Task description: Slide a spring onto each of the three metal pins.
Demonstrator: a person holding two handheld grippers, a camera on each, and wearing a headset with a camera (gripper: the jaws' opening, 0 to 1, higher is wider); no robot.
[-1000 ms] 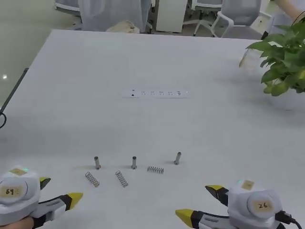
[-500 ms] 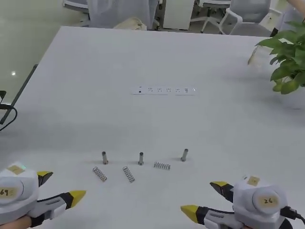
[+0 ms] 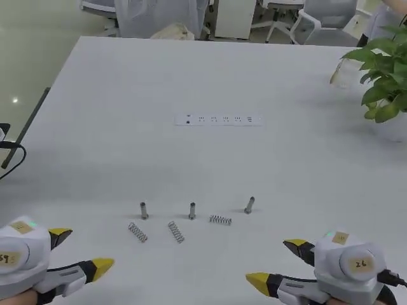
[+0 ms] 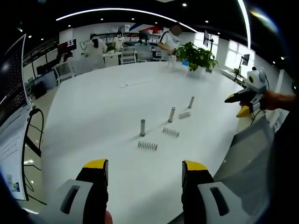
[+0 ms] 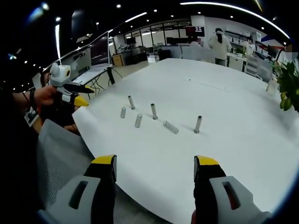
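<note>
pins (image 3: 192,211): three upright, bare, in a row near the bench's (image 3: 114,101) near edge | springs (image 3: 176,231): three flat beside the pins, apart from them | left gripper (image 3: 81,249): wide, empty, near-left edge | right gripper (image 3: 275,262): wide, empty, near-right edge | power strip (image 3: 219,119): mid-bench | plant (image 3: 385,76): far-right corner

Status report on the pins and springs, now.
Left gripper and right gripper open, empty. Three pins standing bare. Three springs loose on table beside them. Nothing in the way.
</note>
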